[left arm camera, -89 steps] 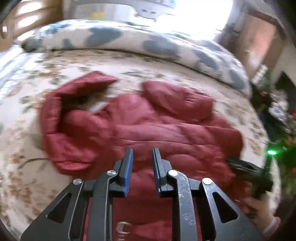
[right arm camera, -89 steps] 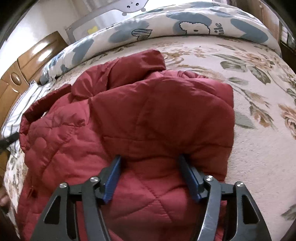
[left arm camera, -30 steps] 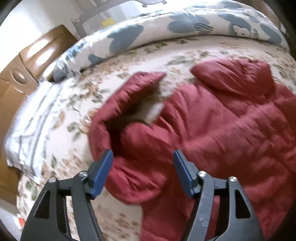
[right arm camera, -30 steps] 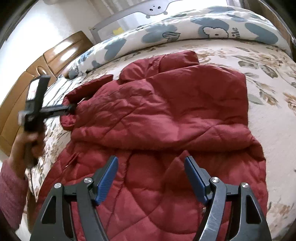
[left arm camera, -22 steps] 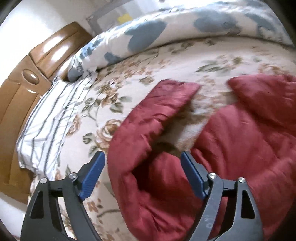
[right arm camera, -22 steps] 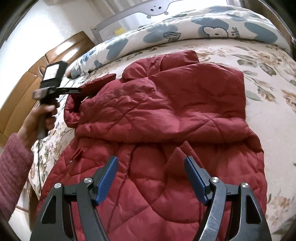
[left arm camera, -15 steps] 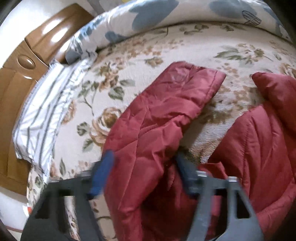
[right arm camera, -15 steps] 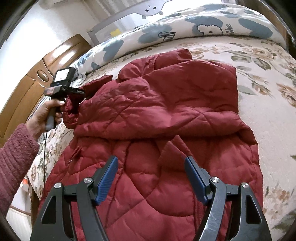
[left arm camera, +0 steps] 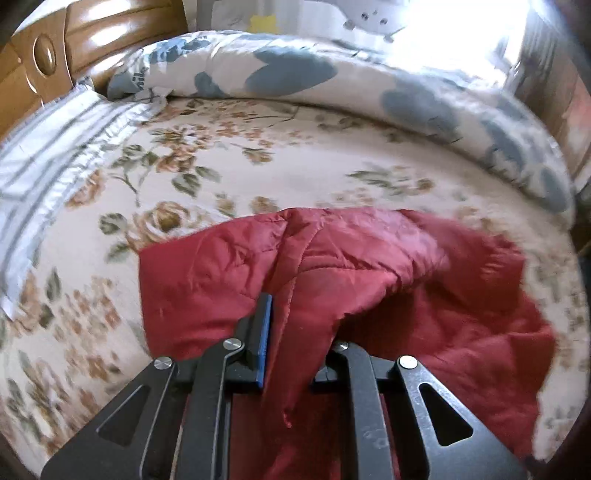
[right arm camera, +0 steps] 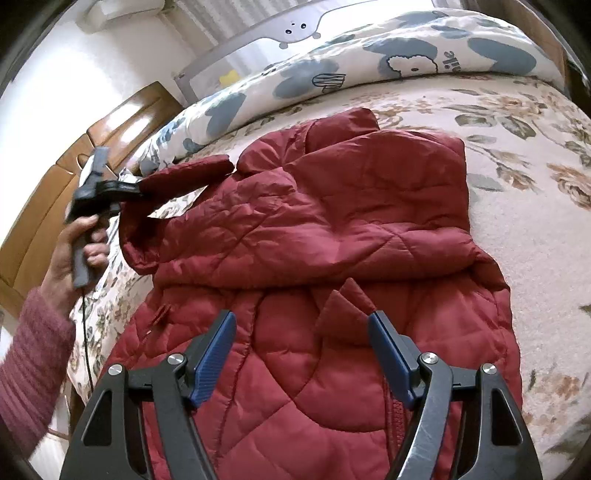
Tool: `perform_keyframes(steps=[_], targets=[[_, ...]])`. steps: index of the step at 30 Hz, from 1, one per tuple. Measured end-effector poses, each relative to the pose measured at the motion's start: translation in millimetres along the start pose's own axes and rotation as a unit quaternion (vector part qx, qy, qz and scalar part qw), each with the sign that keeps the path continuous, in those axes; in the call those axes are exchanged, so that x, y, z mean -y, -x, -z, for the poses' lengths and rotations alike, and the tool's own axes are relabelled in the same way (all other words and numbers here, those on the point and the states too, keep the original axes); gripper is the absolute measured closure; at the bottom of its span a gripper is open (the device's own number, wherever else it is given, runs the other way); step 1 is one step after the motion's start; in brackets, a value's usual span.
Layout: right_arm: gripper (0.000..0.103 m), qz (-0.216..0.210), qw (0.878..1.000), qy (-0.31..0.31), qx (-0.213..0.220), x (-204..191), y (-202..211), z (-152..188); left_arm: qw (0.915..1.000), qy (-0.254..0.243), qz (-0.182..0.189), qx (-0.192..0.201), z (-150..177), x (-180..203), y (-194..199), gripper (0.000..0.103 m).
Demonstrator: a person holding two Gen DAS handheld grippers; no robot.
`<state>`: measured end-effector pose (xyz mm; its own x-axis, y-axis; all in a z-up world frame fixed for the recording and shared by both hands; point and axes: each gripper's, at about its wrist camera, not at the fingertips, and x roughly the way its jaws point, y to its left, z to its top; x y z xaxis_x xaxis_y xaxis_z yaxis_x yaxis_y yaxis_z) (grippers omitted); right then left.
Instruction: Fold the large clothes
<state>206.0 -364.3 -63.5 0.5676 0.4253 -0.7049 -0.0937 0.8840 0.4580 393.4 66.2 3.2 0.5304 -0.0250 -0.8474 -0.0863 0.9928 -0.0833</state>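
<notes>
A dark red quilted jacket (right arm camera: 332, 229) lies on a floral bedspread (right arm camera: 524, 184), partly folded, with one sleeve laid across its body. My left gripper (left arm camera: 295, 332) is shut on the jacket's left sleeve (left arm camera: 295, 266) and holds it lifted off the bed; the right finger is hidden under the fabric. The left gripper also shows in the right wrist view (right arm camera: 129, 188), at the far left, with the sleeve (right arm camera: 184, 177) stretched out from it. My right gripper (right arm camera: 301, 343) is open and empty, hovering above the jacket's lower part.
A rolled blue-and-white duvet (right arm camera: 369, 66) lies along the far edge of the bed. A striped pillow (left arm camera: 44, 155) and a wooden headboard (left arm camera: 74, 44) are at the left. A grey bed rail (right arm camera: 277, 29) stands behind the duvet.
My left gripper has closed on the left sleeve and raised it off the bed. My right gripper has stayed open above the jacket, almost still.
</notes>
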Motion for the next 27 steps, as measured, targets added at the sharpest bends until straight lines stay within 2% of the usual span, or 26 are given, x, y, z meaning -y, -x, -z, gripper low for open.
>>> perform_keyframes(steps=[4, 10, 14, 20, 27], targets=[[0.028, -0.004, 1.000, -0.004, -0.001, 0, 1, 1, 0.9987, 0.003, 0.050, 0.009, 23, 14, 26, 0.091], [0.028, -0.016, 1.000, -0.019, -0.002, 2, 2, 1, 0.9940, -0.037, 0.103, 0.003, 67, 50, 48, 0.091], [0.028, -0.031, 0.999, -0.041, 0.004, 8, 5, -3, 0.9900, -0.082, 0.115, -0.001, 97, 76, 55, 0.091], [0.026, -0.051, 0.994, -0.091, 0.015, 27, 4, -16, 0.9848, -0.120, 0.125, -0.012, 121, 105, 46, 0.091], [0.026, -0.088, 0.987, -0.136, 0.022, 44, -11, -47, 0.9843, -0.112, 0.135, -0.012, 124, 103, 40, 0.091]])
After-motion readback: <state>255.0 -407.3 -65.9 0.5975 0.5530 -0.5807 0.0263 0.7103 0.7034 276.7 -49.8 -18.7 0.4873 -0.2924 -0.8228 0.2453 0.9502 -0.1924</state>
